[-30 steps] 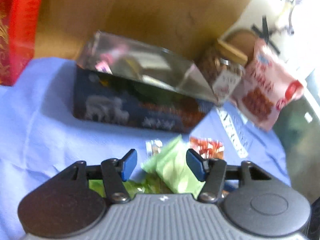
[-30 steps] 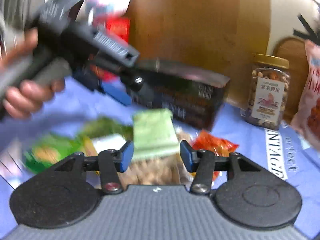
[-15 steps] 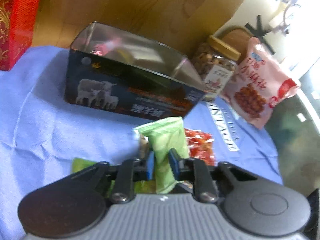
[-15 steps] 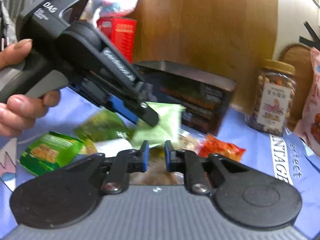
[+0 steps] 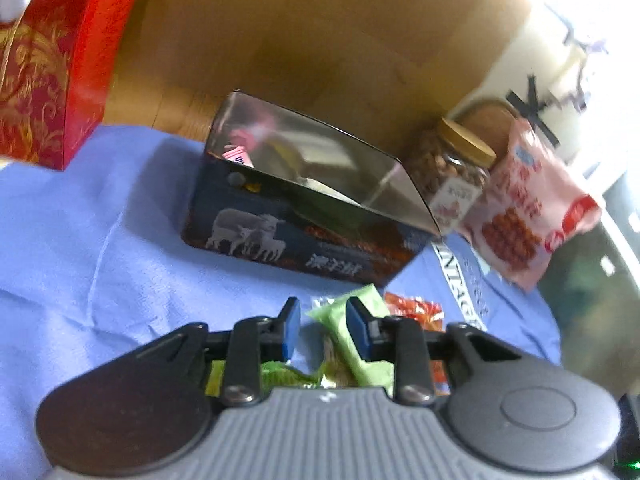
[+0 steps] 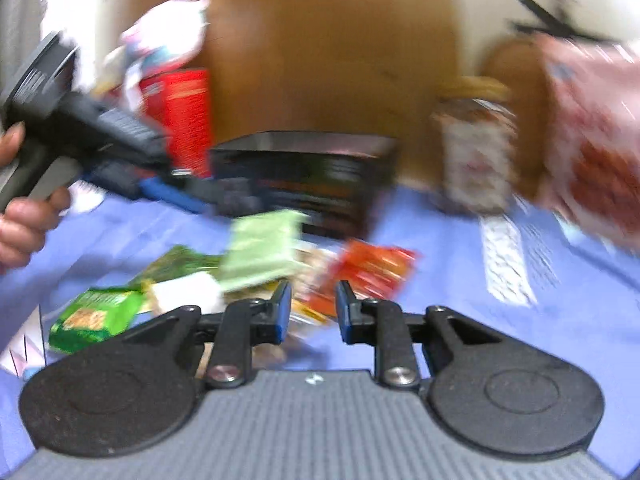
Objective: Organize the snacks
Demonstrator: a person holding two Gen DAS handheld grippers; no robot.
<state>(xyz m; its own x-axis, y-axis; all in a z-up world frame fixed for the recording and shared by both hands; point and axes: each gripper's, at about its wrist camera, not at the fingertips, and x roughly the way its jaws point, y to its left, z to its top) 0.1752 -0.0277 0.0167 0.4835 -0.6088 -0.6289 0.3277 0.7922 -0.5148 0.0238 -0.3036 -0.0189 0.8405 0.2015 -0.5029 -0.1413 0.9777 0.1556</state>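
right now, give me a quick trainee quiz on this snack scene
1. True or false: the tin has its lid on.
2. What stands between the tin and the pink bag? A) jar B) bottle C) bowl
3. Fill in: the cloth under it all is ____.

Key: 1 false, the tin is open at the top. 2 A. 3 blue.
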